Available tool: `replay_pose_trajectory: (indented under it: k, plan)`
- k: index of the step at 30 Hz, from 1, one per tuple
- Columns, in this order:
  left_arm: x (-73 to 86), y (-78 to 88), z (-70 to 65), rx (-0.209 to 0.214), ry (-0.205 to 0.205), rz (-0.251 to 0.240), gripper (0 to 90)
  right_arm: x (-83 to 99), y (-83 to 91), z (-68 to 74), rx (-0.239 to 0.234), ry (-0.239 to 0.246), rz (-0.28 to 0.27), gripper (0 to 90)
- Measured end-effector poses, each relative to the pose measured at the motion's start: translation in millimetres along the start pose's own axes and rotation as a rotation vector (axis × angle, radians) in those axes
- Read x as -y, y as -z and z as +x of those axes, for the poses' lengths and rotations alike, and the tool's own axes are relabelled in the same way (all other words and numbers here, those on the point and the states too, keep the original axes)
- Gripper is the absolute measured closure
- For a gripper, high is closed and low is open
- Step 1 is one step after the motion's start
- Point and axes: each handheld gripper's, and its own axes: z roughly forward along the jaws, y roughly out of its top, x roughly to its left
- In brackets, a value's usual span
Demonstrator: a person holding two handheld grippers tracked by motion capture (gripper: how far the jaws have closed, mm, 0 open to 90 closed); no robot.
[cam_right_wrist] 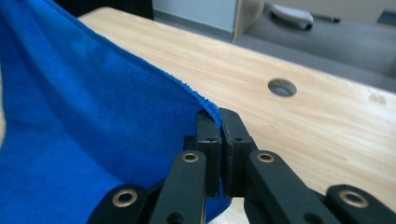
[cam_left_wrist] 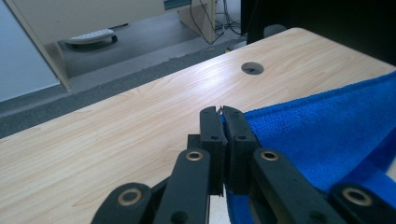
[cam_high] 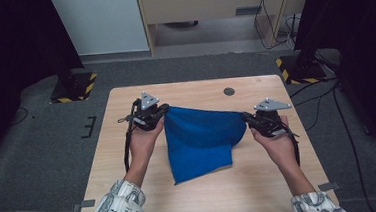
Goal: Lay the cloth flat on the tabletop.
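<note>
Blue towel (cam_high: 201,140): held up by two top corners, lower part draped onto the bench (cam_high: 131,190) near the person.
Left gripper (cam_left_wrist: 222,112): fingers clamped on one corner, so the edge is stretched.
Right gripper (cam_right_wrist: 219,116): fingers pinched on the opposite corner.
Cable hole (cam_high: 229,91): farther back, apart.

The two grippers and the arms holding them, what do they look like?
Each gripper, left and right, is black with a grey three-cornered plate on top and a dark cable trailing back. Up close the jaws are flat black blocks on linkage arms with brass-ringed pivots. The person's sleeves are pale with a dark printed pattern.
</note>
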Motion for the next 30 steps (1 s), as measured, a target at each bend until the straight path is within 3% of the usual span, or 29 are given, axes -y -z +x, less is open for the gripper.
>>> replay_pose_trajectory:
  k: [7,11,14,21,24,30]
  plan:
    - [5.7,-27.4,6.7,-0.011,-0.024,0.045,87.2,10.2,-29.7,-10.0,0.014,0.007,0.064,88.0]
    - [13.9,-47.5,14.2,-0.009,-0.005,0.079,87.2,18.7,-56.1,-15.4,0.018,0.028,0.126,88.2]
    - [18.6,-57.9,17.4,-0.006,0.006,0.096,87.2,23.6,-69.3,-23.4,0.023,0.014,0.157,88.2]
    - [26.1,-73.9,21.9,-0.009,-0.009,0.117,87.1,24.8,-86.3,-31.6,0.024,0.013,0.193,88.4]
    - [29.7,-78.4,26.5,-0.002,0.021,0.122,87.2,21.6,-91.7,-32.6,0.021,0.014,0.194,88.4]
    - [33.9,-86.1,31.2,0.003,0.041,0.143,87.0,17.4,-103.6,-41.6,0.027,-0.027,0.205,88.4]
